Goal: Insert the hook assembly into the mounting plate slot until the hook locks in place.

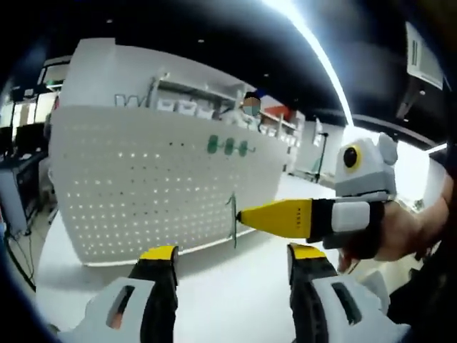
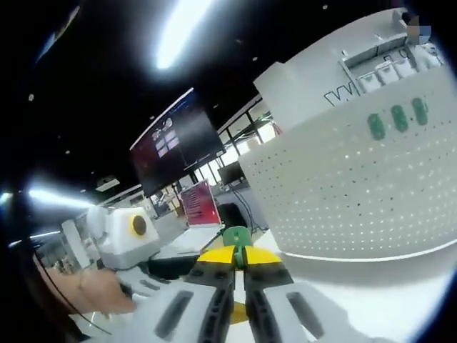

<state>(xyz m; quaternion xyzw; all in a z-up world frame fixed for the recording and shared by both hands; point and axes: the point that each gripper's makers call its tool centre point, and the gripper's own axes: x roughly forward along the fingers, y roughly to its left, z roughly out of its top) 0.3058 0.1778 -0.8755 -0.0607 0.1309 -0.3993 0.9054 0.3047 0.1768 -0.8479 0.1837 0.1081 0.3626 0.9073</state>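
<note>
**Friend:** What is in your right gripper point(image 2: 239, 266)?

**Me:** A small green hook point(image 2: 237, 243). My two yellow tips are closed tight on it, and its top sticks up between them. From my left gripper view the same hook point(image 1: 233, 220) looks like a thin green stick at the point of the right gripper point(image 1: 243, 216).

**Friend:** Where is the board with all the holes?

**Me:** The white pegboard point(image 1: 157, 179) stands up on the white table point(image 1: 235, 286). The hook is right near its front, low down by the bottom edge. I cannot tell if the hook is touching the board or in a hole.

**Friend:** And your left gripper point(image 1: 234, 259)?

**Me:** Its jaws are wide open with nothing between them. It sits over the table in front of the board.

**Friend:** Anything else on the board?

**Me:** Three green pieces point(image 1: 228, 147) up near the top.
</note>
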